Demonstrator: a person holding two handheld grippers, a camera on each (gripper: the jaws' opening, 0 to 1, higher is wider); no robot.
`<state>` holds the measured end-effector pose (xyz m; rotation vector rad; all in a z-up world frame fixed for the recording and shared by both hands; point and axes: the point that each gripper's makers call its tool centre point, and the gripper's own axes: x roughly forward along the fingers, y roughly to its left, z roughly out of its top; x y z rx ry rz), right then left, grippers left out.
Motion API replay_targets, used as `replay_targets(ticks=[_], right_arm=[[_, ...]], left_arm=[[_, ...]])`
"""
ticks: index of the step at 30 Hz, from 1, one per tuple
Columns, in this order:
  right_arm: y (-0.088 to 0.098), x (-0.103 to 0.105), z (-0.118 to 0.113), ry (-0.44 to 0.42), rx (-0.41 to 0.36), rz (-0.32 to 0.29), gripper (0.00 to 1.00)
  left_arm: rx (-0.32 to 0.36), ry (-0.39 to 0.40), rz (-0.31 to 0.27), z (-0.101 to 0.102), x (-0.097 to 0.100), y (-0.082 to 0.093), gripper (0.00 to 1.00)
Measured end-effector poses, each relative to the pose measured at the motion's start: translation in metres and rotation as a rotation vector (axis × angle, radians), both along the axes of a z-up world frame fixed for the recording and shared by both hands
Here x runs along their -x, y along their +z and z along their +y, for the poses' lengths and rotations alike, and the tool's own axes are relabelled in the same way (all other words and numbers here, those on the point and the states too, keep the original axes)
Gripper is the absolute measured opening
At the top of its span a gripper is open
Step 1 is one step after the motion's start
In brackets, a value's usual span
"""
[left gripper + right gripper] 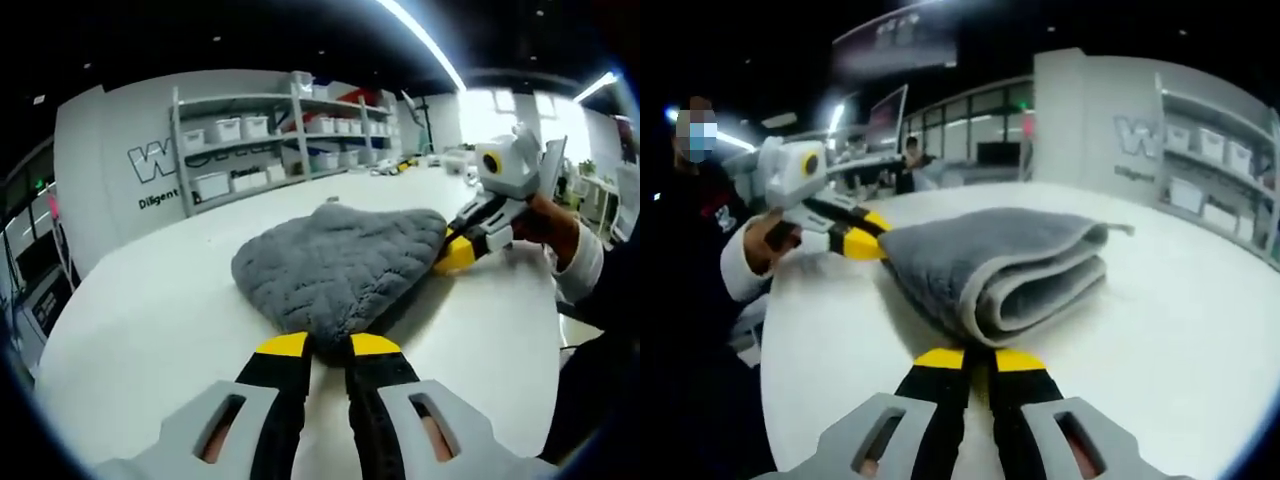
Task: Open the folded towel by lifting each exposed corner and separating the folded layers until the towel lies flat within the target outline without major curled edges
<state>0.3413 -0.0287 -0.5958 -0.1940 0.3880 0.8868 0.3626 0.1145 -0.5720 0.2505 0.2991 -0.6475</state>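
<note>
Left gripper view: a white surface point(150, 330) carries a grey towel point(340, 265), folded into a thick pad. Behind it stand a white wall with lettering point(150, 160) and shelves point(285, 130) stacked with white bins; strip lights point(425, 40) run across a dark ceiling. The left gripper point(330, 345), black with yellow tips, rises from the bottom edge. Its jaws are drawn close together, with only a narrow gap, and pinch the near corner of the towel between the tips. At the far right, the right gripper point(455, 255) meets the opposite corner of the towel, held by a hand point(545, 220) in a white cuff.

Right gripper view: the towel point(990, 265) lies near the middle of the surface point(1160, 330), its rolled, layered fold facing the camera. The right gripper point(980, 358) has its jaws nearly closed on the near edge of the fold. The left gripper point(872, 245) touches the far left corner of the towel, its yellow tips together on the fabric. A person in dark clothes stands behind it, and glass partitions point(970, 130) line the background.
</note>
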Motion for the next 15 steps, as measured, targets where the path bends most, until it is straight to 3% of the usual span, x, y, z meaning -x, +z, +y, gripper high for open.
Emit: replay_targets(ticks=[3, 9, 15], right_arm=[[0.000, 0.000, 0.000, 0.006, -0.002, -0.003, 0.03], [-0.001, 0.000, 0.000, 0.015, 0.011, -0.019, 0.04], [-0.001, 0.000, -0.001, 0.048, 0.056, -0.084, 0.05]], left_arm=[[-0.009, 0.002, -0.006, -0.003, 0.006, 0.000, 0.16], [-0.021, 0.016, -0.051, -0.004, 0.006, 0.008, 0.32], [-0.032, -0.001, -0.112, -0.018, 0.009, 0.017, 0.40]])
